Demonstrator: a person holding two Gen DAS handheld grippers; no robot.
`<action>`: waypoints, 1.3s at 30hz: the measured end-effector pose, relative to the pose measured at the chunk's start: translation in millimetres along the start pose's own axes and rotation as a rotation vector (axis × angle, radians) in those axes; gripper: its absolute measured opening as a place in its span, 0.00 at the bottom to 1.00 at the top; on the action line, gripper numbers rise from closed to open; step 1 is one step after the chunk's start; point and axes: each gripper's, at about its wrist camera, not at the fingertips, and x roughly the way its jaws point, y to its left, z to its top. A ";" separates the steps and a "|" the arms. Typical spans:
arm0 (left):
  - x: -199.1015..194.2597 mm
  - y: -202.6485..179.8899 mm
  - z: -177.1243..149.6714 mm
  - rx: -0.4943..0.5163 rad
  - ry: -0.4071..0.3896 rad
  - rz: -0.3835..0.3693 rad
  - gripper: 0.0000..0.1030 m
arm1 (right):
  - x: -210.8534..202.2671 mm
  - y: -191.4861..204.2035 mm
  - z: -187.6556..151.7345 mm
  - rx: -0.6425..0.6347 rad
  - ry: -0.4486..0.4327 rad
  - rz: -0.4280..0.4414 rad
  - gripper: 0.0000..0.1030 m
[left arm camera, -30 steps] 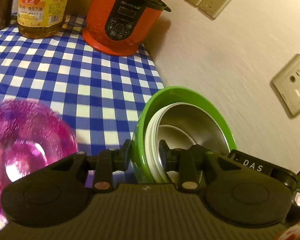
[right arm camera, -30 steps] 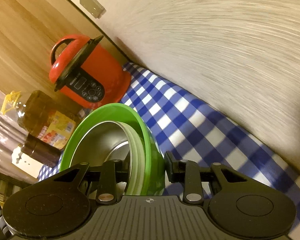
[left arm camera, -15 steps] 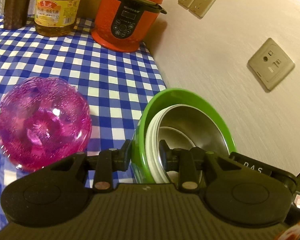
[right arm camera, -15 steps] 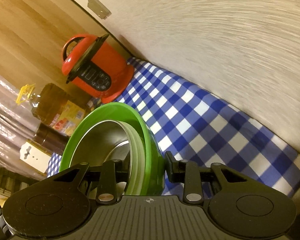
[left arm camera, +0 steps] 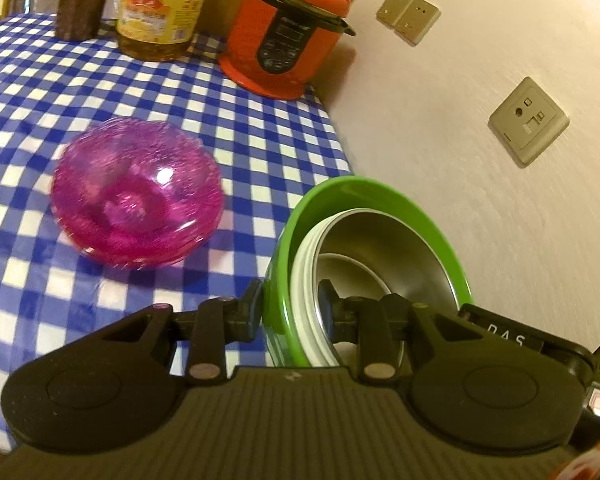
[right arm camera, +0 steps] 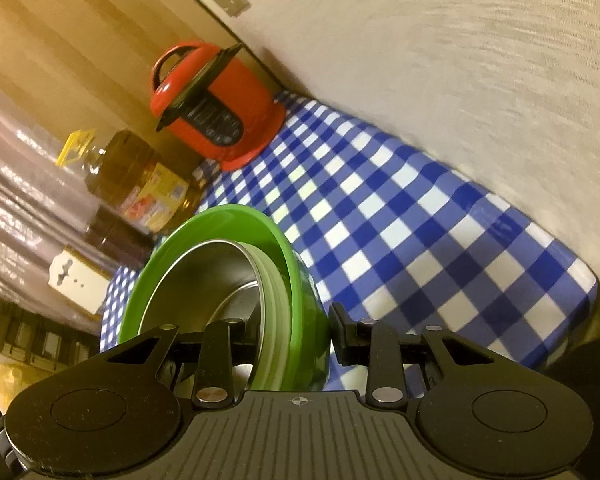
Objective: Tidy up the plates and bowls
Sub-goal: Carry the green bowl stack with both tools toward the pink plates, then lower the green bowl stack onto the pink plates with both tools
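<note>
The left gripper (left arm camera: 290, 304) is closed on the near rim of a nested stack of bowls, one pad outside the green bowl (left arm camera: 364, 192) and one inside the steel bowl (left arm camera: 396, 252). The right gripper (right arm camera: 296, 328) pinches the same stack at another point of the rim, one finger inside and one outside. The stack is tilted and appears to be off the bench (left arm camera: 260, 132); its underside is hidden. It counts one green bowl, pale rims whose number is hard to make out, and one steel bowl. Ahead and left of the left gripper one pink glass bowl (left arm camera: 138, 192) rests on the checked cloth, slightly blurred. Farther ahead stand one red pressure cooker (left arm camera: 288, 32), one oil bottle (left arm camera: 160, 12), cut off at the top, and one dark jar (left arm camera: 80, 0).
</note>
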 end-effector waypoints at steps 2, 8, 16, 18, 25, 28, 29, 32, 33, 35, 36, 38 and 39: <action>-7.1 6.0 -3.5 -0.014 -0.002 0.006 0.25 | -1.6 4.8 -5.8 -0.013 0.011 0.003 0.31; -25.1 25.2 -5.4 -0.048 -0.016 0.031 0.25 | 2.8 23.1 -17.9 -0.045 0.042 0.019 0.31; -39.1 54.8 6.3 -0.095 -0.042 0.062 0.25 | 22.1 54.7 -25.5 -0.093 0.085 0.047 0.31; -40.8 61.9 10.3 -0.104 -0.047 0.070 0.25 | 28.9 62.0 -26.1 -0.103 0.096 0.052 0.31; -40.5 81.0 26.3 -0.131 -0.059 0.088 0.25 | 52.8 82.3 -23.7 -0.128 0.122 0.068 0.31; -36.4 87.7 34.2 -0.139 -0.062 0.093 0.25 | 62.9 89.3 -20.9 -0.134 0.130 0.072 0.31; -34.8 90.4 37.0 -0.142 -0.061 0.094 0.25 | 66.9 91.7 -19.8 -0.136 0.132 0.072 0.31; -29.0 96.5 44.5 -0.149 -0.061 0.098 0.25 | 78.4 96.5 -17.0 -0.140 0.139 0.074 0.31; -26.6 98.4 47.1 -0.151 -0.061 0.100 0.25 | 80.6 97.4 -16.8 -0.140 0.141 0.074 0.31; -21.7 101.9 51.3 -0.153 -0.060 0.103 0.25 | 88.4 100.0 -14.8 -0.142 0.146 0.075 0.31; -19.1 103.7 53.5 -0.155 -0.059 0.103 0.25 | 93.1 101.0 -13.4 -0.142 0.149 0.074 0.31; -13.8 108.0 58.4 -0.160 -0.058 0.105 0.25 | 101.1 103.1 -10.9 -0.143 0.153 0.072 0.31; -11.0 109.9 61.0 -0.162 -0.058 0.104 0.25 | 104.7 104.2 -9.8 -0.144 0.155 0.072 0.31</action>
